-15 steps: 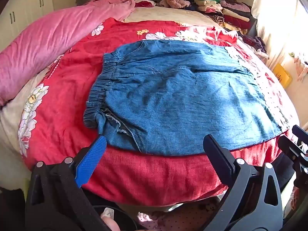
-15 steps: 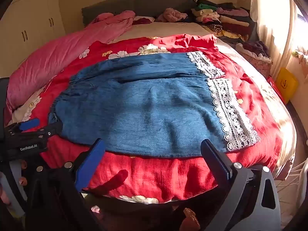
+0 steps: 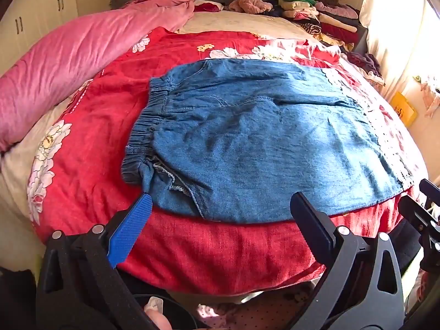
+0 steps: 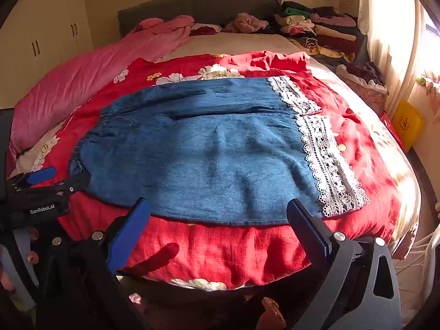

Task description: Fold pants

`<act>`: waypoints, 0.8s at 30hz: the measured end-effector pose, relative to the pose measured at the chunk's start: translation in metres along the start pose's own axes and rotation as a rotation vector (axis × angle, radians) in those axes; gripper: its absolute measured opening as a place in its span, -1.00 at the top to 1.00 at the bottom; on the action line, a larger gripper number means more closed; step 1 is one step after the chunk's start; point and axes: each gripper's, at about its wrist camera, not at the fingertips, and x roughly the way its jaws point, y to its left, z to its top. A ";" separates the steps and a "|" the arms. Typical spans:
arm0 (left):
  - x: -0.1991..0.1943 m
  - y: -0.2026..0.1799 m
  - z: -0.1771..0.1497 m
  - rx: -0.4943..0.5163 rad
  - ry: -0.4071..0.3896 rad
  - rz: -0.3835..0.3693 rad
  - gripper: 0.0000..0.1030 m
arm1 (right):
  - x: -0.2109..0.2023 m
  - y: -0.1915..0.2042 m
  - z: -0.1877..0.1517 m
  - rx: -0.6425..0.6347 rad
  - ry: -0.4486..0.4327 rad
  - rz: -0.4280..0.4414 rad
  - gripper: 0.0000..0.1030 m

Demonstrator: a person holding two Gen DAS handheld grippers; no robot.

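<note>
Red floral bedspread (image 3: 82,148) underneath, pants (image 3: 261,148) flat; your left gripper (image 3: 220,209) and right gripper (image 4: 220,211) both gape empty. Pinch shallow and you'll snag bedspread, dragging everything.

A pink quilt (image 3: 82,55) and stacked folded clothes (image 3: 324,16) lie on the red floral bedspread (image 3: 220,247).

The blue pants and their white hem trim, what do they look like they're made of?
The pants look like soft, matte, lightweight denim: faded blue weave, visible stitching, gentle wrinkles. The hem trim appears to be white openwork lace, likely cotton, with scalloped edges.
</note>
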 end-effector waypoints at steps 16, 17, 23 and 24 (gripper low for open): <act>-0.001 0.002 -0.004 0.000 -0.004 0.002 -0.84 | 0.000 0.003 0.000 -0.004 -0.005 0.008 -0.92; -0.001 0.002 -0.004 0.001 -0.004 0.000 -0.84 | 0.000 0.002 0.000 -0.003 -0.004 0.008 -0.92; -0.001 0.001 -0.003 0.000 -0.004 0.001 -0.84 | 0.000 0.002 0.000 -0.002 -0.003 0.011 -0.92; -0.001 0.001 -0.003 0.001 -0.004 0.001 -0.84 | 0.000 0.002 0.000 -0.002 -0.004 0.010 -0.92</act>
